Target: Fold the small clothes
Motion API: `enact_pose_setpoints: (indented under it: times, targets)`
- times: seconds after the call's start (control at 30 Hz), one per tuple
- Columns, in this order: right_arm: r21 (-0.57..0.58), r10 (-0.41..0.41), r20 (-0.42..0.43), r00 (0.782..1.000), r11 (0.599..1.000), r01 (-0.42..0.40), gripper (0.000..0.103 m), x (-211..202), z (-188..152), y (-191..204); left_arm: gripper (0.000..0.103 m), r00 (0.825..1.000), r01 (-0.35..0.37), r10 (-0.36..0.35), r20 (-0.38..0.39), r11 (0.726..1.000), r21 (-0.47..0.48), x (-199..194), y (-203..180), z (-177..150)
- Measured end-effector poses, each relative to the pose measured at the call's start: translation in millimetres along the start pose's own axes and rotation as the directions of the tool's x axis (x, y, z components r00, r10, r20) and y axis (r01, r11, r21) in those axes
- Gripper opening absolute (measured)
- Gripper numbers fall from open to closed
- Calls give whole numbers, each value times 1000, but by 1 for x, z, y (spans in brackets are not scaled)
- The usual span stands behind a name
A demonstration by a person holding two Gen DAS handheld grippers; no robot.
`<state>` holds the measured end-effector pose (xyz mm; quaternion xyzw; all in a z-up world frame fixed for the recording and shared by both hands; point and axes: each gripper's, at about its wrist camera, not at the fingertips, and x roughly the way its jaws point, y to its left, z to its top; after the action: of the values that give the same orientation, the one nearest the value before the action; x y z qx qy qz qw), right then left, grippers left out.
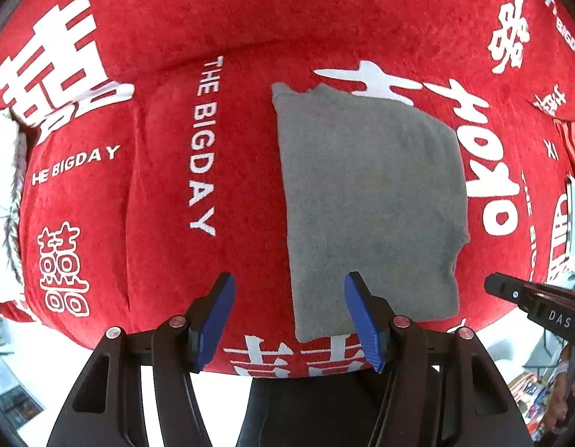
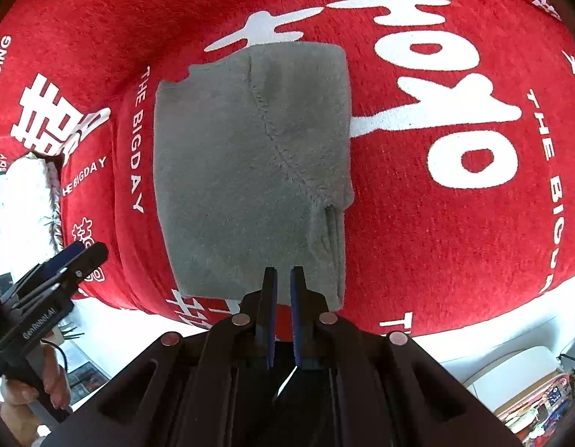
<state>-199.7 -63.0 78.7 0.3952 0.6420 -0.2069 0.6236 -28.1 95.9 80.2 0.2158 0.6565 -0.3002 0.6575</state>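
Note:
A small grey fleece garment [image 1: 369, 201] lies folded into a rough rectangle on a red cloth with white lettering [image 1: 157, 186]. It also shows in the right wrist view [image 2: 250, 171], with a curved seam across it. My left gripper [image 1: 289, 279] is open and empty, just above the garment's near left edge; one blue pad [image 1: 362, 316] overlaps the fabric. My right gripper [image 2: 283, 273] is nearly shut, a narrow gap between its blue pads, at the garment's near edge; nothing visibly sits between them. Each gripper shows at the edge of the other's view.
The red cloth [image 2: 455, 223] covers a rounded surface that drops off at the near edge to a white floor [image 2: 473, 346]. A white fluffy item [image 1: 0, 186] sits at the far left. Boxes and clutter [image 2: 537, 398] lie at the lower right.

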Motion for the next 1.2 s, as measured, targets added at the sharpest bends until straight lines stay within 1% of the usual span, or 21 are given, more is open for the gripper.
enact_pose_setpoints:
  times: [0.03, 0.07, 0.1, 0.17, 0.23, 0.3, 0.37, 0.43, 0.47, 0.53, 0.57, 0.6, 0.63, 0.67, 0.7, 0.73, 0.77, 0.83, 0.93, 1.07, 1.2]
  targets:
    - [0, 0, 0, 1000, 1000, 0, 8, 0, 0, 0, 85, 1000, -2, 2, 3, 1000, -15, -3, 3, 1]
    - [-1, -2, 3, 1000, 1000, 2, 8, -3, 0, 1, 100, 1000, -2, 3, 10, 1000, -24, -4, 3, 1]
    - [-5, -4, 8, 1000, 1000, 4, 8, -7, 0, 3, 102, 1000, -6, 7, 28, 1000, -31, -8, 5, 1]
    - [-11, -6, 11, 1000, 1000, 6, 9, -9, 2, 5, 102, 999, -24, 25, 39, 1000, -17, -13, 7, 3]
    - [-22, -12, 20, 1000, 1000, 12, 20, -13, 2, 9, 102, 998, -45, 45, 38, 999, -6, -15, 7, 4]
    - [-35, -21, 34, 999, 999, 22, 58, -18, 1, 13, 102, 995, -83, 83, 57, 997, -6, -18, 9, 6]
    - [-63, -25, 59, 998, 998, 28, 61, -27, 0, 23, 102, 985, -143, 144, 94, 990, -16, -25, 11, 8]
    - [-74, -31, 64, 997, 997, 35, 61, -29, 0, 26, 102, 978, -166, 169, 125, 986, -32, -31, 14, 9]
    - [-85, -37, 70, 997, 995, 42, 61, -32, 0, 29, 102, 977, -164, 167, 130, 986, -36, -32, 16, 9]
    - [-101, -54, 88, 995, 993, 63, 69, -41, -1, 37, 102, 986, -114, 120, 119, 992, -58, -35, 21, 11]
    - [-101, -54, 88, 995, 993, 63, 77, -41, -1, 37, 102, 989, -93, 100, 106, 993, -68, -35, 22, 11]
    - [-102, -70, 114, 991, 991, 82, 81, -48, -1, 41, 102, 992, -83, 89, 89, 994, -74, -34, 23, 11]
    - [-101, -85, 128, 988, 990, 98, 82, -51, -1, 43, 102, 991, -98, 104, 81, 993, -72, -34, 22, 11]
    - [-101, -85, 128, 988, 990, 98, 85, -51, -1, 43, 102, 990, -109, 114, 88, 992, -70, -36, 21, 10]
    - [-99, -108, 136, 985, 988, 122, 91, -54, 0, 44, 102, 989, -108, 114, 93, 992, -69, -38, 19, 9]
    - [-102, -169, 146, 975, 978, 185, 91, -57, 0, 47, 102, 990, -94, 100, 99, 994, -64, -40, 18, 8]
    - [-109, -198, 154, 968, 970, 216, 91, -58, 0, 49, 102, 991, -85, 91, 101, 994, -64, -42, 16, 7]
    - [-119, -216, 172, 961, 964, 238, 91, -61, 0, 51, 102, 992, -79, 84, 99, 995, -59, -44, 14, 6]
    - [-106, -200, 171, 965, 970, 220, 91, -62, -1, 50, 102, 995, -65, 68, 74, 997, -42, -43, 9, 5]
    - [-100, -197, 144, 970, 972, 213, 91, -61, -4, 53, 102, 993, -88, 90, 76, 996, -22, -46, 7, 2]
    - [-91, -193, 171, 966, 973, 210, 91, -68, -7, 57, 102, 994, -77, 78, 77, 997, -18, -50, 6, 1]
